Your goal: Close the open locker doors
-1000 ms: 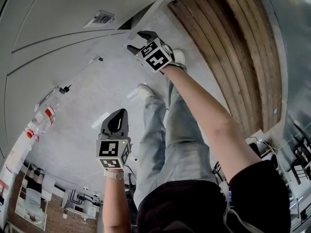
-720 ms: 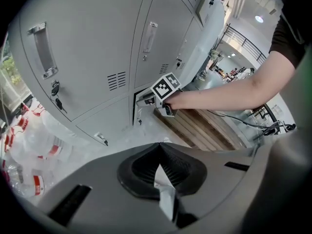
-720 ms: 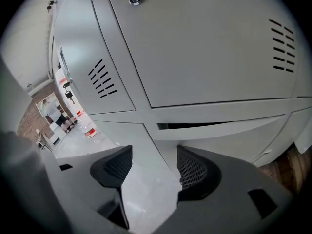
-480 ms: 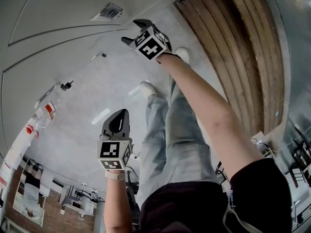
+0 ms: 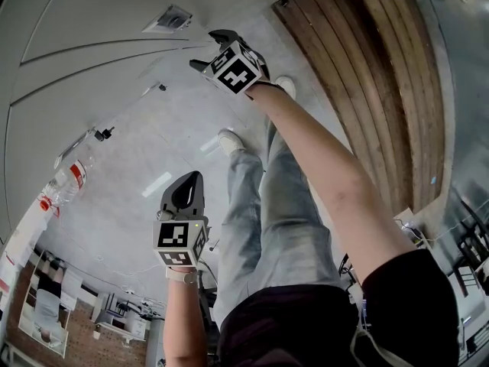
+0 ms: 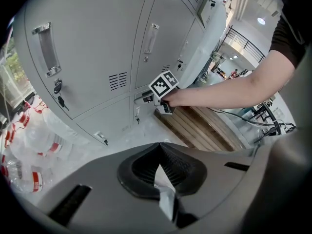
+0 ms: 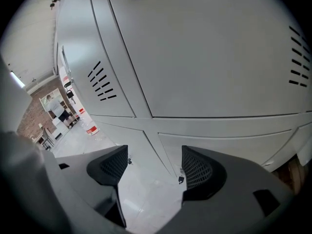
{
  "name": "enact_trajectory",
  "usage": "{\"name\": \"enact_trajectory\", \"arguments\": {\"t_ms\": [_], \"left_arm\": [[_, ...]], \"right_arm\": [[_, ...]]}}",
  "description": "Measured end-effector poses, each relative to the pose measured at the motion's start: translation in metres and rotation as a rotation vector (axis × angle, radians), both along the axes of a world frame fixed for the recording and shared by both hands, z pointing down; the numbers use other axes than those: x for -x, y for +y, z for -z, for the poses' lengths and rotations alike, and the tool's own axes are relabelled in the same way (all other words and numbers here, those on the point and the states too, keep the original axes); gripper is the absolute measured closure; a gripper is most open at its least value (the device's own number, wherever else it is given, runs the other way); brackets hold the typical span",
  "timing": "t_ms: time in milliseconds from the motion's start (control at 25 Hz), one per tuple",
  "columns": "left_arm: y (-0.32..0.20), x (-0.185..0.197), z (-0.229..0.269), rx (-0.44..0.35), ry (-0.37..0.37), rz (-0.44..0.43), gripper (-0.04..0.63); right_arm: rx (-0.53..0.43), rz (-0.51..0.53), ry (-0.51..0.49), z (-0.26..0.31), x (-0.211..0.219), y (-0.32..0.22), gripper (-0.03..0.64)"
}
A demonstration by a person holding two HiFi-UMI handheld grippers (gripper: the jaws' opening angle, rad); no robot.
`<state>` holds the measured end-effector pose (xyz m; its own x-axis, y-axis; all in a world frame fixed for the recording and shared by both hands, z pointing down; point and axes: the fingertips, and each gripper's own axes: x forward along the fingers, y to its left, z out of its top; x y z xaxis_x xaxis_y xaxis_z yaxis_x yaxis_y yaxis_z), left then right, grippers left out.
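Grey locker doors (image 5: 114, 21) fill the head view's top left, and all in sight lie flush. My right gripper (image 5: 210, 50) is at the end of the outstretched arm, right against a low door (image 7: 209, 57). Its jaws have just been opening and stand wide, with nothing between them (image 7: 156, 167). From the left gripper view, the right gripper (image 6: 145, 97) sits at the foot of the locker row (image 6: 87, 48). My left gripper (image 5: 190, 177) hangs lower over the floor, away from the lockers, shut on nothing (image 6: 158, 147).
A slatted wooden bench (image 5: 367, 75) runs along the right. Plastic water bottles (image 5: 65, 182) lie on the floor by the lockers at the left. The person's legs and shoes (image 5: 260, 205) stand between the grippers. Small keys (image 7: 181, 179) hang from the lower doors.
The right gripper moved closer to the lockers and its jaws spread. The dark gap beside the low door near it has gone. The left gripper stayed put.
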<state>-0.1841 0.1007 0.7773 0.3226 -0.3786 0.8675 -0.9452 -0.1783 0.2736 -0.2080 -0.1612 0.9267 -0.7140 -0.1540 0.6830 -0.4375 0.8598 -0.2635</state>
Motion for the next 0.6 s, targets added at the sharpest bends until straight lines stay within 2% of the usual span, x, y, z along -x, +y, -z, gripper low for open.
{"name": "enact_trajectory", "arguments": {"t_ms": [160, 400, 600], "left_arm": [[-0.006, -0.003, 0.006, -0.02, -0.001, -0.006, 0.577], [-0.021, -0.015, 0.025, -0.063, 0.013, -0.044, 0.577], [-0.038, -0.023, 0.047, -0.111, 0.023, -0.082, 0.577]], "right_arm": [[0.031, -0.008, -0.025, 0.012, -0.009, 0.015, 0.268], [0.074, -0.081, -0.063, 0.044, -0.042, 0.039, 0.274], [0.081, -0.129, -0.08, 0.084, -0.075, 0.054, 0.34]]}}
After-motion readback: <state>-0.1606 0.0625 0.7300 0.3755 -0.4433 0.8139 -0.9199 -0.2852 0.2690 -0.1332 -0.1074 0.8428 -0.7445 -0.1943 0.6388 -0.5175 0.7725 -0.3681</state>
